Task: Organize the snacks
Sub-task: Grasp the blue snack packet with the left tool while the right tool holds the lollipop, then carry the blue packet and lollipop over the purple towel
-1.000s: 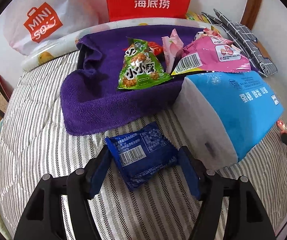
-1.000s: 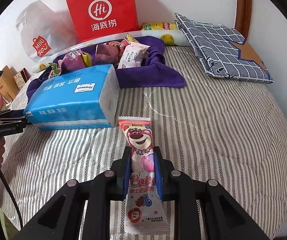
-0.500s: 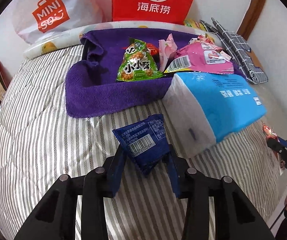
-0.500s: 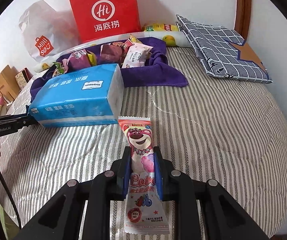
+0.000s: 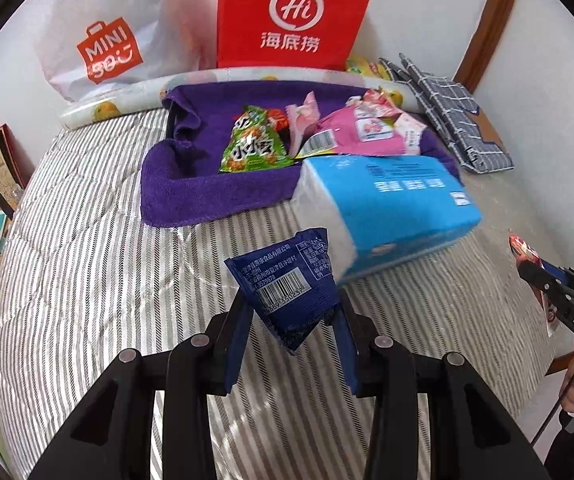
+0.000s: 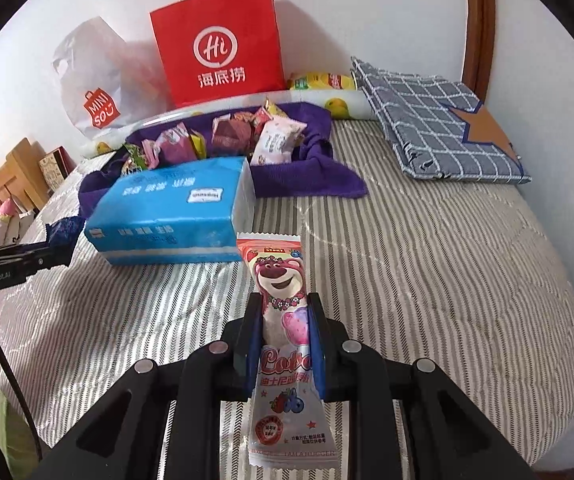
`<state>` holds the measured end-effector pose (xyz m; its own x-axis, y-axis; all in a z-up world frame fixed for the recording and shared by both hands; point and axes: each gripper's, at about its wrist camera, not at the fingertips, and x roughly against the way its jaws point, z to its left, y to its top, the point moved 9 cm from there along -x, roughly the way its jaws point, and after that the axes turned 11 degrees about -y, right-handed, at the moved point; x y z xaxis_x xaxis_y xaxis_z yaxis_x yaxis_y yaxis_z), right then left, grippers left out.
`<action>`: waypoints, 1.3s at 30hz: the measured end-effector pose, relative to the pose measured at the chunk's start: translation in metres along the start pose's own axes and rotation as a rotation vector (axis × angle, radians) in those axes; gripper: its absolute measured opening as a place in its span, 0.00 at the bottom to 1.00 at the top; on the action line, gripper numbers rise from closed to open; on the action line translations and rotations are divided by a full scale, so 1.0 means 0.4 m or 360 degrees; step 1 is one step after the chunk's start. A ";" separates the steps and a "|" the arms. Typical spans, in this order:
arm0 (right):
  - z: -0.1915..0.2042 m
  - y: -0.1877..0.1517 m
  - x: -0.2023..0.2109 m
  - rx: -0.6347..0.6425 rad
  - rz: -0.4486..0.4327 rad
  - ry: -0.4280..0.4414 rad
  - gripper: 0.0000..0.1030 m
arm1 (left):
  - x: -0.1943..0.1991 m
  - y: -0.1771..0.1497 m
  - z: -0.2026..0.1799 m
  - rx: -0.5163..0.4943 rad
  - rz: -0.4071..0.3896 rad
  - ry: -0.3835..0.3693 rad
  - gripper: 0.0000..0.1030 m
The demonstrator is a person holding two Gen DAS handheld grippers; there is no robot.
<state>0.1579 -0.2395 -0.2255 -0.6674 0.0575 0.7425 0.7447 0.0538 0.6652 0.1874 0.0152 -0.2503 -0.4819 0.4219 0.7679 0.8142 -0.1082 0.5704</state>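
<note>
My left gripper (image 5: 293, 312) is shut on a dark blue snack packet (image 5: 287, 280) and holds it above the striped bed, short of the purple towel (image 5: 191, 196). My right gripper (image 6: 284, 312) is shut on a long pink bear-print snack stick (image 6: 281, 320), lifted over the bed. On the towel lie a green snack bag (image 5: 253, 148), a pink bag (image 5: 351, 136) and several small wrapped snacks (image 6: 239, 136). A blue tissue pack (image 5: 387, 208) lies at the towel's near edge, between both grippers. The left gripper also shows in the right wrist view (image 6: 59, 240).
A red paper bag (image 5: 291, 16) and a white MINISO plastic bag (image 5: 107, 48) stand against the wall behind the towel. A folded grey checked cloth (image 6: 439, 120) lies at the back right. A fruit-print pillow roll (image 5: 103, 104) edges the bed's head.
My left gripper closed on the blue packet and lifted it off the bed, pulling back. My right gripper keeps its hold on the pink stick and has shifted only slightly.
</note>
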 end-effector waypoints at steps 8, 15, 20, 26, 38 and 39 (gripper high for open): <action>0.005 0.039 0.057 -0.0004 -0.0083 0.0020 0.20 | 0.047 -0.011 -0.075 -0.0003 -0.0047 -0.0040 0.38; 0.019 0.093 0.101 0.0017 -0.0158 0.0033 0.20 | 0.067 0.012 -0.149 -0.0022 -0.0088 -0.0106 0.38; 0.025 0.129 0.112 0.0015 -0.0176 0.0049 0.20 | 0.073 0.043 -0.187 -0.0036 -0.0105 -0.0147 0.38; 0.035 0.167 0.123 0.0046 -0.0202 0.0068 0.20 | 0.078 0.085 -0.201 -0.0050 -0.0135 -0.0146 0.38; 0.035 0.283 0.094 0.0051 -0.0241 0.0055 0.20 | 0.086 0.195 -0.179 -0.0054 -0.0172 -0.0129 0.38; 0.035 0.294 0.089 0.0050 -0.0245 0.0056 0.20 | 0.086 0.208 -0.173 -0.0047 -0.0175 -0.0129 0.39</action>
<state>0.2218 -0.2173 -0.1218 -0.7728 0.0115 0.6346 0.6329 0.0901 0.7690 0.2164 -0.0415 -0.1563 -0.5391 0.5037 0.6751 0.7475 -0.0833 0.6591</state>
